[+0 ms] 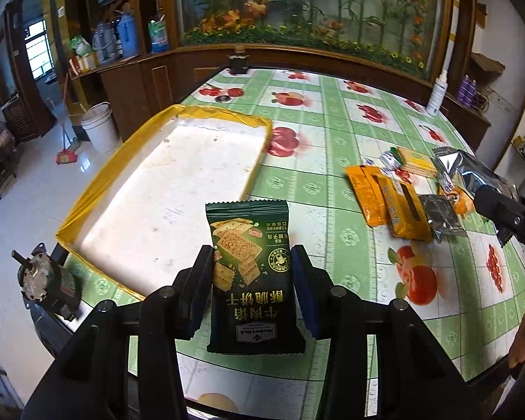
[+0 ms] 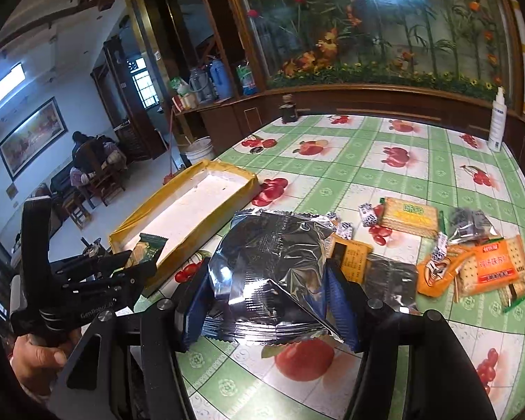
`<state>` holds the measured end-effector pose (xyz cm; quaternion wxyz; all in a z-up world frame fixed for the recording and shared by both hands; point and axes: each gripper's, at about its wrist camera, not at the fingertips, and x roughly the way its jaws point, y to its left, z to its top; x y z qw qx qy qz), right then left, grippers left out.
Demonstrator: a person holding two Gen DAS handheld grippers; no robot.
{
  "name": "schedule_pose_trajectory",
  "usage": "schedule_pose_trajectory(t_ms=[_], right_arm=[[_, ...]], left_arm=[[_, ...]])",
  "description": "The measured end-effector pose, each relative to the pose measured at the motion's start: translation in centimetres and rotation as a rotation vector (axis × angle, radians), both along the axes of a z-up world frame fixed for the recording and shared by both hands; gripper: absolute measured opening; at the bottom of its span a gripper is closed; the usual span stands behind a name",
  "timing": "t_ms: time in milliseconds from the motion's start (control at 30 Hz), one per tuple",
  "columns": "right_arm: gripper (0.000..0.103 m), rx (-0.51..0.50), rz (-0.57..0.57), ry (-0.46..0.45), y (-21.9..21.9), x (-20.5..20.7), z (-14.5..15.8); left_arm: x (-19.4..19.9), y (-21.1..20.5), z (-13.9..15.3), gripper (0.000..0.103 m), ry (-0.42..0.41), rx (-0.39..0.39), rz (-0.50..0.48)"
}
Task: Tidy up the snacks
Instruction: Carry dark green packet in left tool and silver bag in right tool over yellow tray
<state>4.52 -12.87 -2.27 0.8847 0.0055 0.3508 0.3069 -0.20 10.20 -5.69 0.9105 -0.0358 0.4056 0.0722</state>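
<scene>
My left gripper is shut on a dark green cracker packet, held upright above the table just in front of the shallow yellow-edged tray. In the right wrist view the left gripper shows at the left with the green packet near the tray's near corner. My right gripper is shut on a large silver foil bag, lifted over the table. Loose snacks lie to the right: orange packets, a cracker pack, an orange biscuit pack.
A green fruit-print cloth covers the table. A white spray bottle and a dark jar stand at the far edge. A small motor sits by the tray's near-left corner. A white bucket stands on the floor.
</scene>
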Motion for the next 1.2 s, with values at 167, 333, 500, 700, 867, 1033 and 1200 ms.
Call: schedule_pose_trajectory(t_ms=[167, 333, 500, 700, 867, 1033, 1200], right_arm=[[0.062, 0.008, 0.023, -0.001, 1.1, 0.2, -0.1], [0.062, 0.002, 0.056, 0.010, 2.9, 0.8, -0.4], [0.062, 0.035, 0.098, 0.032, 5.4, 2.2, -0.6], [0.062, 0.067, 0.183, 0.041, 11.5, 4.7, -1.0], [0.062, 0.065, 0.245, 0.071, 17.3, 6.9, -2.6], [0.062, 0.040, 0.273, 0.120, 21.6, 8.8, -5.1], [0.062, -0.007, 0.296, 0.136, 24.1, 9.9, -6.9]], left_arm=[[0.1, 1.5, 0.0, 0.042, -0.006, -0.002, 0.033], [0.3, 3.7, -0.4, 0.042, -0.001, -0.030, 0.080], [0.6, 6.3, -0.7, 0.042, -0.002, -0.048, 0.136], [2.0, 9.3, -1.1, 0.042, -0.009, -0.067, 0.212], [2.9, 11.4, -2.0, 0.043, -0.001, -0.082, 0.267], [3.3, 12.9, -2.9, 0.043, 0.012, -0.097, 0.307], [3.9, 13.6, -3.9, 0.043, 0.029, -0.103, 0.325]])
